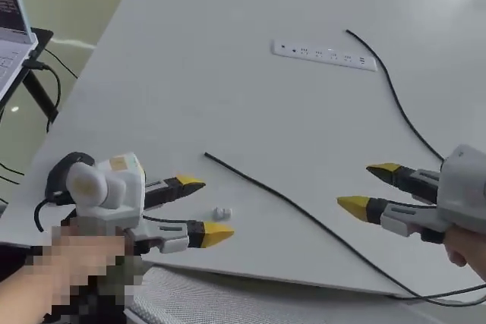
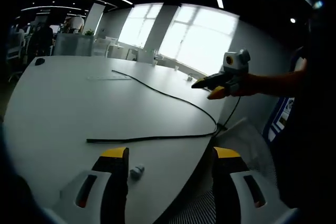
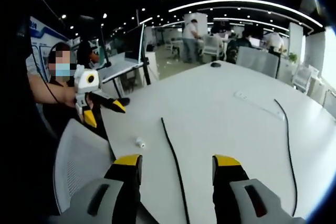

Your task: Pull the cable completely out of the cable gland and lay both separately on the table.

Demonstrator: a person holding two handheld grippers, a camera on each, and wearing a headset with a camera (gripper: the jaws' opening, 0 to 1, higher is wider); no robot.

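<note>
Bare table [image 1: 190, 89] lies open between the black cable [image 1: 304, 212] and the far power strip [image 1: 324, 55].

My head camera looks forward and down from above the near edge of the counter [image 1: 228, 104]. It is close enough to take in my left gripper [image 1: 214, 209] at lower left and my right gripper [image 1: 355, 185] at lower right, with the power strip [image 1: 324, 55] farther off. The left gripper view sits low over that edge and faces along it, toward the right gripper. The right gripper view faces out across the counter, with the left gripper off to its left. All three views share the black cable [image 1: 304, 214] and the small white gland [image 1: 221, 212] near it.
</note>
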